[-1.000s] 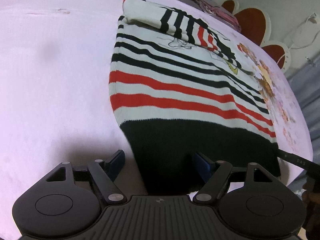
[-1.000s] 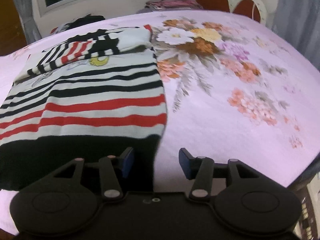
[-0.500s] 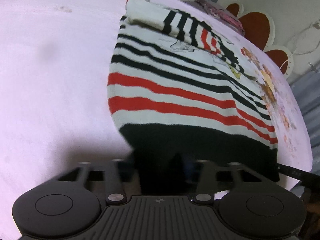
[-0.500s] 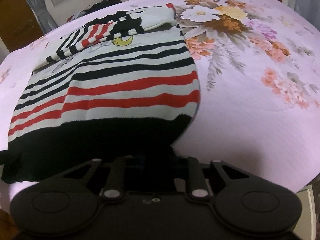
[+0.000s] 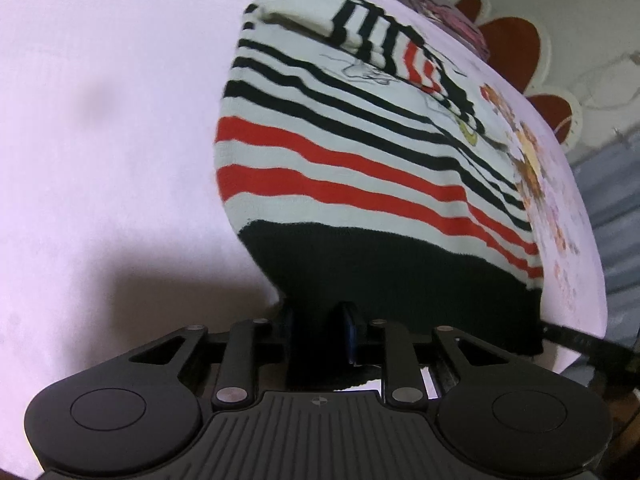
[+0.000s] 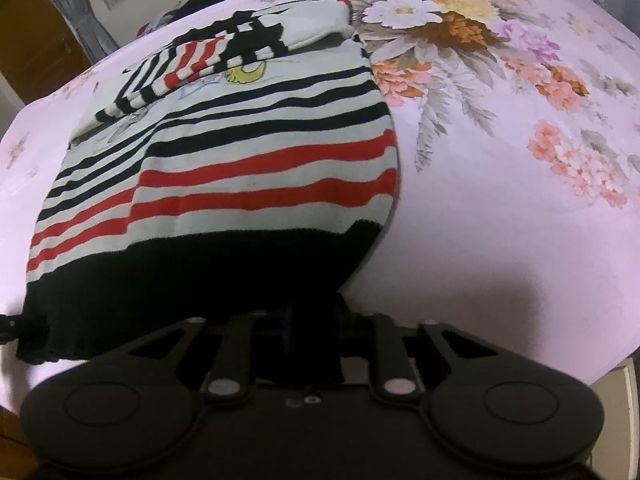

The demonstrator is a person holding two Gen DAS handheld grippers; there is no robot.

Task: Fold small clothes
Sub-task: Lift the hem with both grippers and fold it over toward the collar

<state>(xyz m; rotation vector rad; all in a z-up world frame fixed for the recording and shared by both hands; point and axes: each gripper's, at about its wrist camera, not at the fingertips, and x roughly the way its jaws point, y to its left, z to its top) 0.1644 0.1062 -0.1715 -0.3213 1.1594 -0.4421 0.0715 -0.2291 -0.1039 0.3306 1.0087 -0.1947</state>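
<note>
Right wrist only: floral print (image 6: 448, 20)

Left tool (image 5: 318, 326) closing, right tool (image 6: 314, 320) clamped

1. Both views are evenly lit by soft indoor light; the pink bed cover (image 5: 100, 152) reads bright, almost washed out, in the left wrist view.
2. A broad soft shadow lies on the cover just ahead of the left gripper (image 5: 318, 320), and another beside the right gripper (image 6: 314, 320), towards the bed's near edge.
3. Fisheye distortion bows the bed's edges strongly and darkens the picture corners.
4. The striped sweater (image 6: 248, 168) shows slight motion blur; its black hem swallows detail.
5. The floral print (image 6: 448, 16) is soft towards the far edge.
</note>
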